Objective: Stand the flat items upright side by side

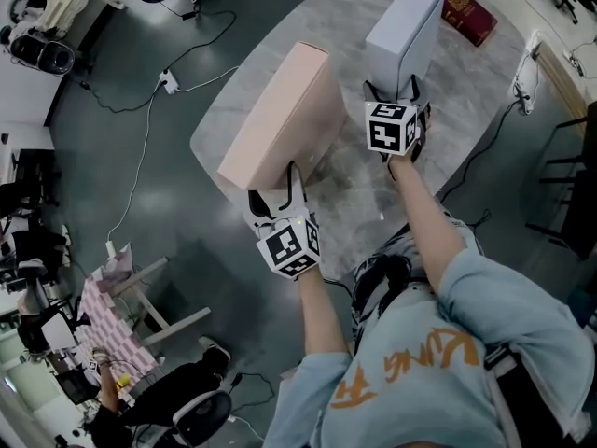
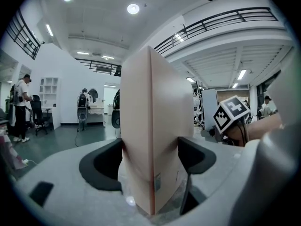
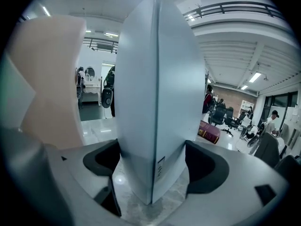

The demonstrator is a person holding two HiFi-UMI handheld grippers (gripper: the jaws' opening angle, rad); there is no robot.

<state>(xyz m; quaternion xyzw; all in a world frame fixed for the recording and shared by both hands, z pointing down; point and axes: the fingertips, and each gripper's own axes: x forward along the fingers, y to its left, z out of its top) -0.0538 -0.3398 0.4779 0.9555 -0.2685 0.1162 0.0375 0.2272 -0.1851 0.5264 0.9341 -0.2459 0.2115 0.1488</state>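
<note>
Standing step: left gripper (image 1: 278, 187) clamped flat pink cardboard box (image 1: 280, 110) on edge, right gripper (image 1: 399, 93) clamped flat white box (image 1: 406, 26) alongside. Next, likely: steady, release.

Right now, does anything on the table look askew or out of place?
Only the red book: it lies flat at the far end of the table, while the pink box and white box stand upright side by side, apart. Nothing looks spilled or damaged.

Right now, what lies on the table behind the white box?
A dark red book lies flat there, showing past the white box's right side. The table directly behind the box is covered.
</note>
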